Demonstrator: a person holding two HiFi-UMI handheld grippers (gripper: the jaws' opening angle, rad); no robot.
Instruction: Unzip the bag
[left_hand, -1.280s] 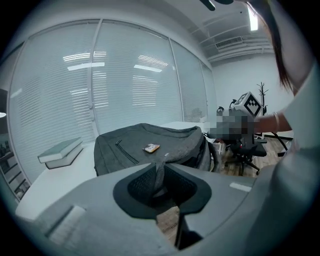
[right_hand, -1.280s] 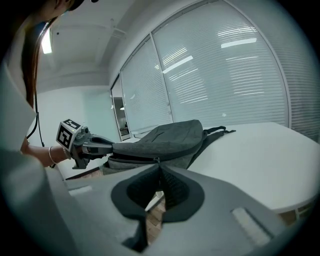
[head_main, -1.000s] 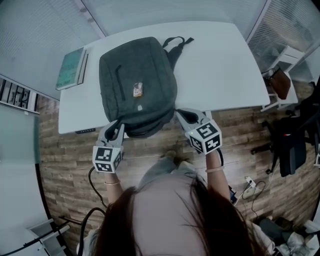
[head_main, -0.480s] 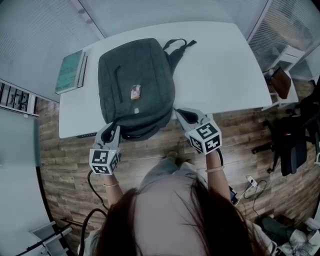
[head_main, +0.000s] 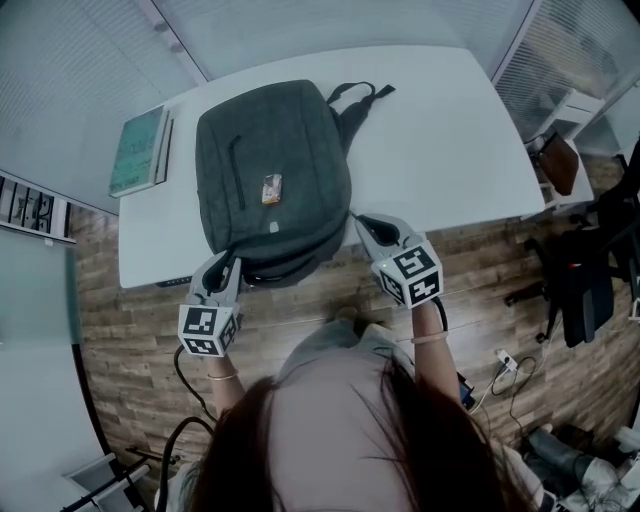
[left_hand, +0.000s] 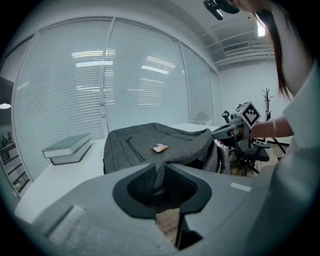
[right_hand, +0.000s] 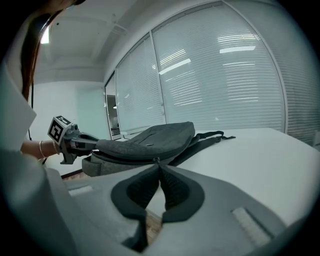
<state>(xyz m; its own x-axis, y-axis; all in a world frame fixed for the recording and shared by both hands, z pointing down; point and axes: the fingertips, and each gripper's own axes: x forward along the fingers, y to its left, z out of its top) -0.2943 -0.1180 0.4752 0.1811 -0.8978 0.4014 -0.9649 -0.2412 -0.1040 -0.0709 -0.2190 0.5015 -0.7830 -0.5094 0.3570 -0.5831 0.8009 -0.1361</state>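
**Backpack position relative to the tongs**

The grey backpack (head_main: 272, 180) lies flat on the white surface (head_main: 440, 130). Its shoulder straps (head_main: 355, 100) trail toward the far side. Its near end overhangs the surface edge closest to the person. A small orange tag (head_main: 270, 187) sits on the top panel.

Left tongs (head_main: 226, 262): positioned at the near-left corner of the backpack. In the left gripper view the tongs (left_hand: 159, 170) are pinching a raised fold of the backpack's grey fabric (left_hand: 150, 142), which runs down between the pads.

Right tongs (head_main: 362, 222): positioned at the near-right corner, across the backpack's end from the left tongs. In the right gripper view the tongs (right_hand: 159, 167) are pressed together, with their tips closed on the small zipper pull (right_hand: 158, 160) on the side seam of the backpack (right_hand: 150, 137). The zipper line runs along the side from there toward the left tongs.

Two stacked books (head_main: 138, 150) lie on the far-left corner of the surface, apart from the backpack.
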